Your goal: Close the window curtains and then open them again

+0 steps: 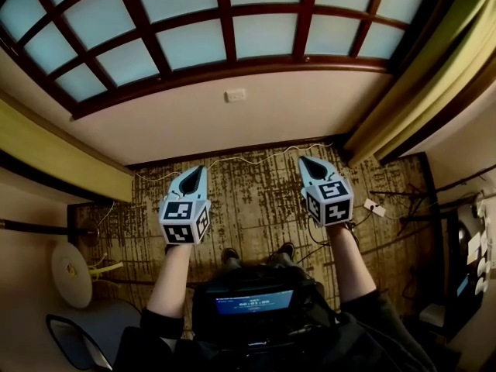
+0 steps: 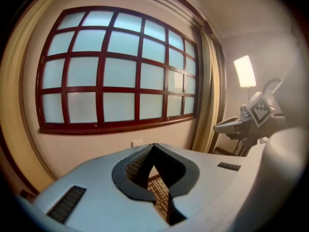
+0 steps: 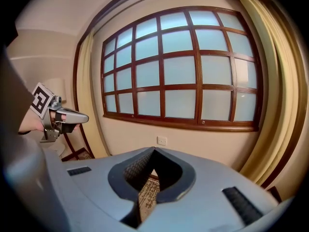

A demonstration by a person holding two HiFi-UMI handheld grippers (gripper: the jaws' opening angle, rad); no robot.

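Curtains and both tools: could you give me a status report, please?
Left tool shut, empty. Right tool shut, empty. Curtains open, gathered at both sides of window, untouched. No obstacle seen ahead.

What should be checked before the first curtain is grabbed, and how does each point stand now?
1. Left gripper empty: ok, jaws shut on nothing.
2. Right gripper empty: ok, jaws shut on nothing.
3. Left curtain and right curtain drawn aside: ok, window uncovered.
4. Jaws open for a grasp: not ok.
5. Grippers at a curtain: not ok, both aim between them.
6. Floor free: not ok, white cable along the wall.
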